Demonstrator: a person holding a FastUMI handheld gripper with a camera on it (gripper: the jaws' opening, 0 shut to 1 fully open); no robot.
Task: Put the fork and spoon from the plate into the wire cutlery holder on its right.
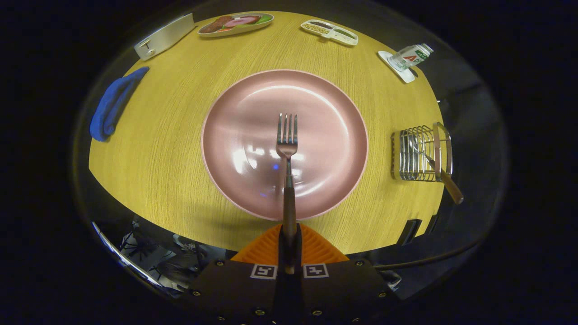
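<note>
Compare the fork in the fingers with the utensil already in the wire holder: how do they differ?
The fork is clamped by its handle in the hand-held gripper, over the plate; the utensil stands in the holder, free of the fingers. The fork points straight ahead, tines showing; the utensil leans, head hidden among the wires. Both have brown handles and metal necks.

The gripper points forward and downward, its two orange ribbed fingers drawn close together. Both press on the brown handle of the fork (the tines point straight ahead, away from the fingers).
</note>
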